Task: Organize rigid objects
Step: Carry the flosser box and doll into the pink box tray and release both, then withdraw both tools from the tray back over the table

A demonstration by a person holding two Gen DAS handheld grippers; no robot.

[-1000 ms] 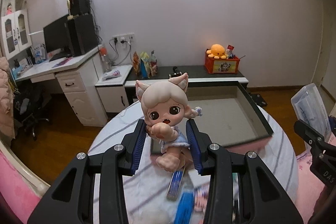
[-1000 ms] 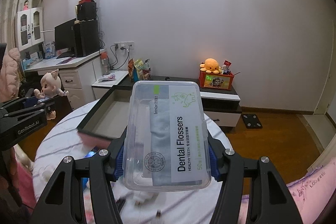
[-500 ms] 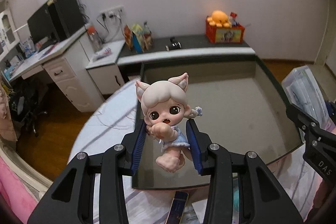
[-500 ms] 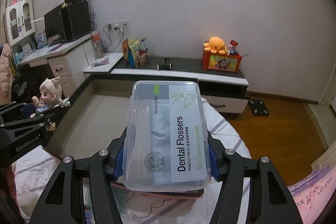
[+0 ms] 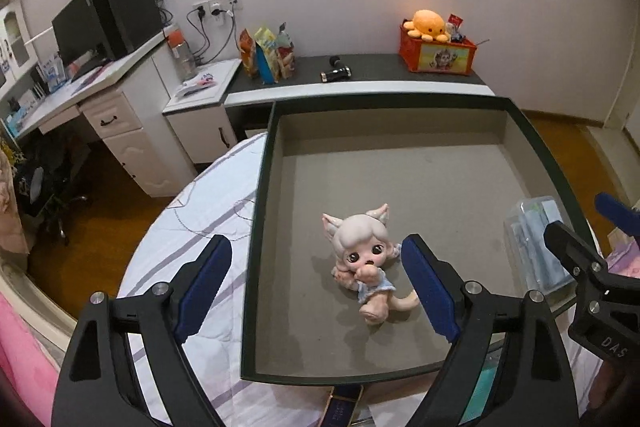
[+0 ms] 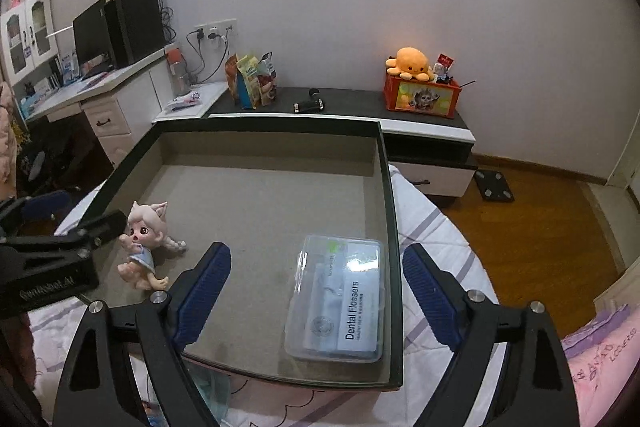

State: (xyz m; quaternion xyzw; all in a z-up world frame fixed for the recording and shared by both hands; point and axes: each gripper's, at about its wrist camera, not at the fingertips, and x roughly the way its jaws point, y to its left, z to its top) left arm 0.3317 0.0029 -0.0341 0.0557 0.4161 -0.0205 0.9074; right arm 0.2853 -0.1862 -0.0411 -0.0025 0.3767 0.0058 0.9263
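A pink cat-eared doll (image 5: 366, 261) lies on the floor of a large dark-rimmed tray (image 5: 256, 195), near its front. My left gripper (image 5: 318, 291) is open above it, jaws wide on either side. A clear box of dental flossers (image 6: 340, 301) lies flat in the tray's front right corner (image 6: 394, 267). My right gripper (image 6: 316, 301) is open and empty, its jaws spread wide around the box. The doll also shows in the right wrist view (image 6: 146, 245), and the box in the left wrist view (image 5: 536, 243).
The tray sits on a round table with a striped cloth (image 5: 192, 223). A small dark object (image 5: 342, 407) lies on the cloth at the tray's front edge. Behind are a low cabinet (image 5: 360, 87), a white desk (image 5: 100, 95) and an orange crate (image 5: 438, 55).
Both grippers moved forward and tipped down over the tray, then opened. The doll and the flosser box were let go and now lie on the tray floor.
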